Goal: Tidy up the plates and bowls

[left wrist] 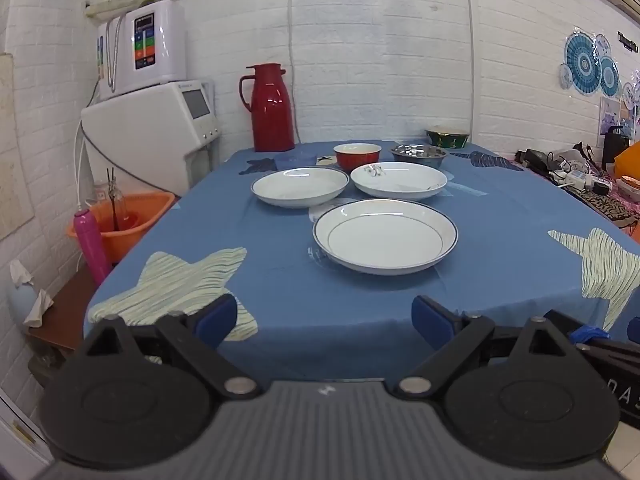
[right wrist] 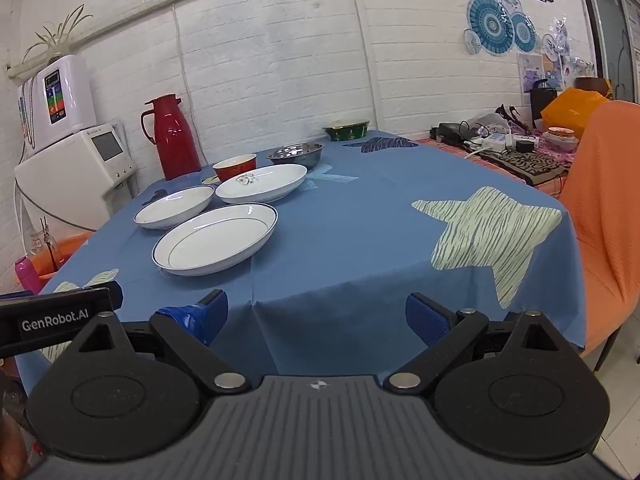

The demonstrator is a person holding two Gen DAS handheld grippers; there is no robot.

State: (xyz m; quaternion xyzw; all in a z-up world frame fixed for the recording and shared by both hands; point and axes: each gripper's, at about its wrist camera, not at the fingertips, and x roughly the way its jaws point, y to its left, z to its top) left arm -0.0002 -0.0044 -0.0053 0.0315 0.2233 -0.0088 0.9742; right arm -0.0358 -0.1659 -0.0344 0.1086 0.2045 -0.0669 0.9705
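Three white plates lie on the blue tablecloth: a blue-rimmed near plate (left wrist: 385, 236) (right wrist: 216, 239), a left plate (left wrist: 300, 186) (right wrist: 174, 206) and a flower-patterned plate (left wrist: 398, 180) (right wrist: 262, 182). Behind them stand a red bowl (left wrist: 357, 155) (right wrist: 235, 166), a steel bowl (left wrist: 418, 155) (right wrist: 296, 153) and a green bowl (left wrist: 447, 137) (right wrist: 346, 129). My left gripper (left wrist: 325, 318) hangs open before the table's front edge, nothing between its fingers. My right gripper (right wrist: 316, 314) is open too, off the front edge, right of the plates.
A red thermos jug (left wrist: 270, 107) (right wrist: 171, 137) stands at the table's back left. White appliances (left wrist: 154, 120) and an orange basin (left wrist: 120, 220) sit left of the table. An orange-covered chair (right wrist: 604, 216) stands at the right, with a cluttered side table (right wrist: 512, 152) behind it.
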